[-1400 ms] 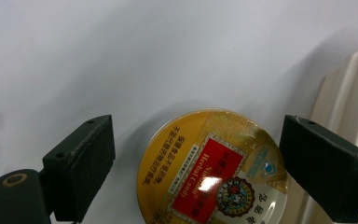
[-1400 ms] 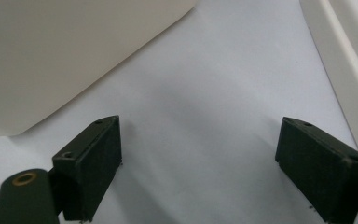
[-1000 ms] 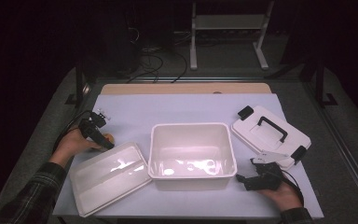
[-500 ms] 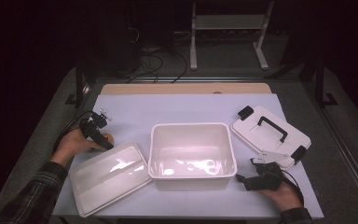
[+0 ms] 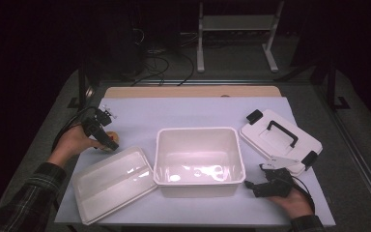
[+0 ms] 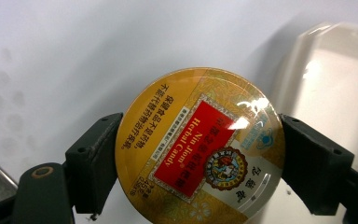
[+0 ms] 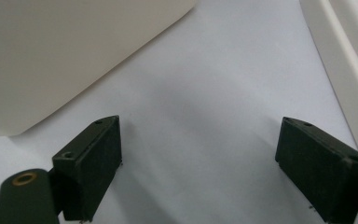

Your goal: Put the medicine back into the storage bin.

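Observation:
A round golden candy tin with a red label sits between the pads of my left gripper, which is shut on its rim after its jaws have just been closing. From above, that left gripper holds the tin a little over the table's left side, behind a flat white lid. An open white bin stands at the centre. My right gripper rests low at the bin's front right corner. Its jaws stand open over bare table, nothing between them.
A white lid with a black handle and black clips lies at the right, behind the right hand. The bin's wall and that lid's edge flank the right gripper. The pale table top ends at a wooden strip.
The left gripper has risen slightly with the tin between its pads. The right gripper has stayed where it was.

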